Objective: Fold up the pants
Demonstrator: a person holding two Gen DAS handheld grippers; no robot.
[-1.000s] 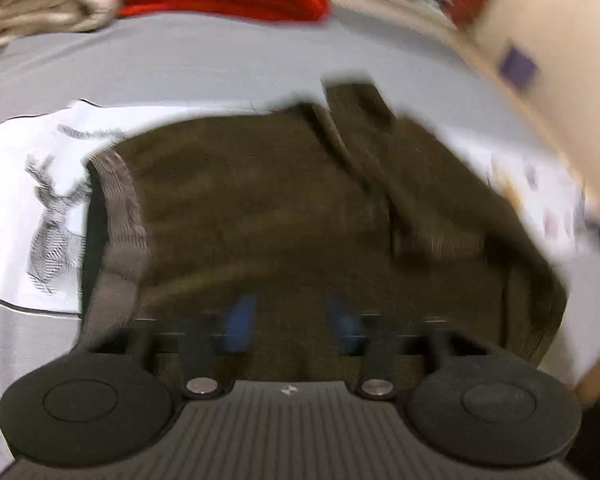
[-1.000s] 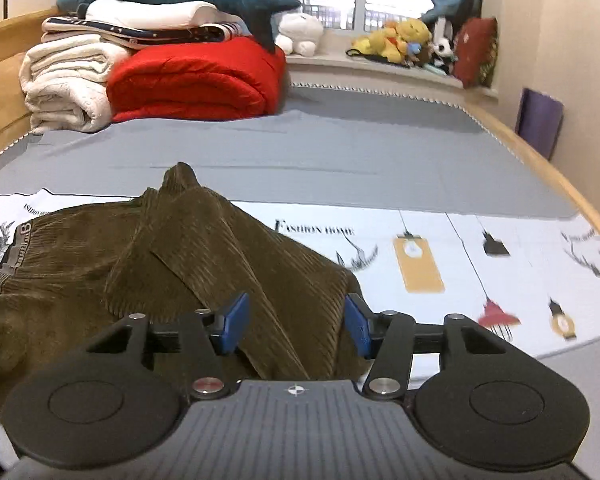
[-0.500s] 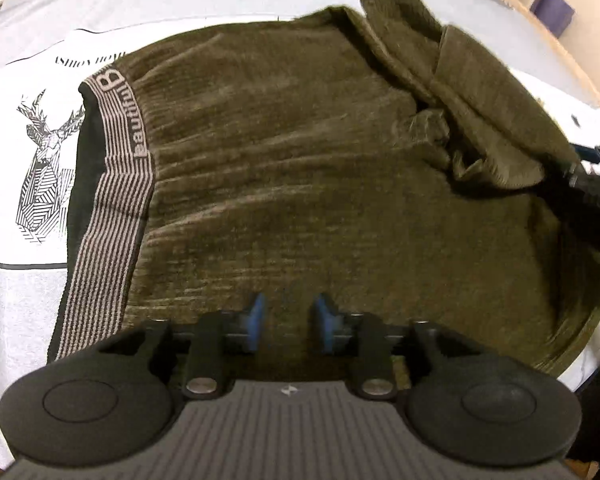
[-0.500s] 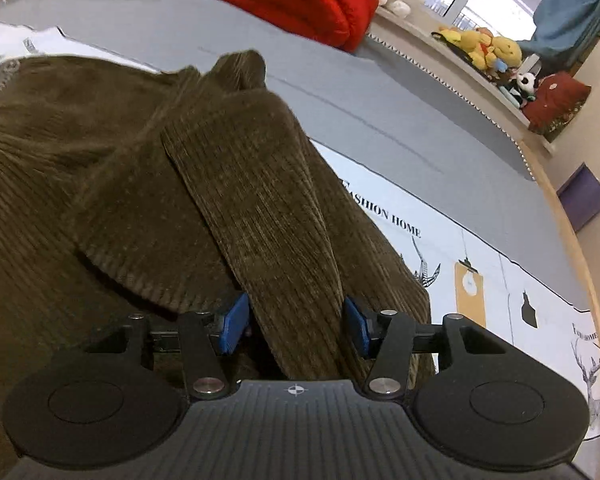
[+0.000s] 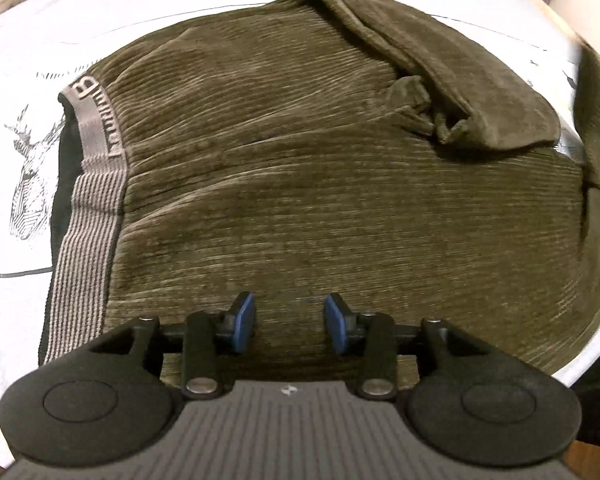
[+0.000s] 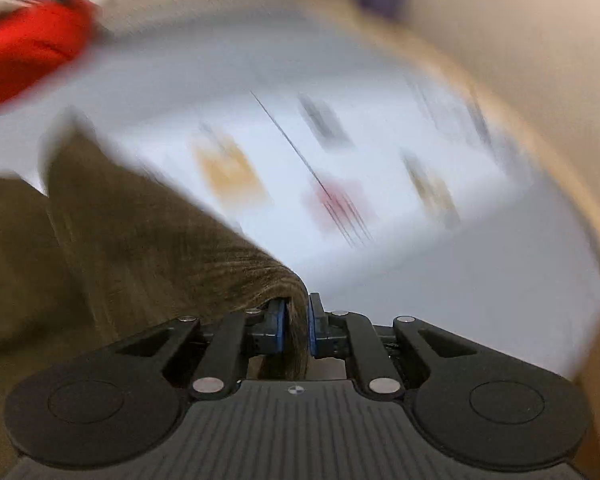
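Observation:
Olive corduroy pants (image 5: 340, 184) lie spread on the bed, their grey striped waistband (image 5: 88, 200) at the left and a leg folded over at the upper right. My left gripper (image 5: 290, 322) is open, hovering just over the near edge of the pants. My right gripper (image 6: 296, 324) is shut on a fold of the pants' leg (image 6: 160, 232) and holds it lifted off the bed. The right wrist view is blurred by motion.
A white printed sheet (image 5: 16, 168) with a deer drawing lies under the pants on the grey bed (image 6: 480, 280). A red blanket (image 6: 24, 48) sits at the far left. A wooden bed edge (image 6: 540, 152) and wall run along the right.
My right gripper has closed on the pant leg and is swinging it up and to the right. My left gripper has opened wider and stays over the near edge.

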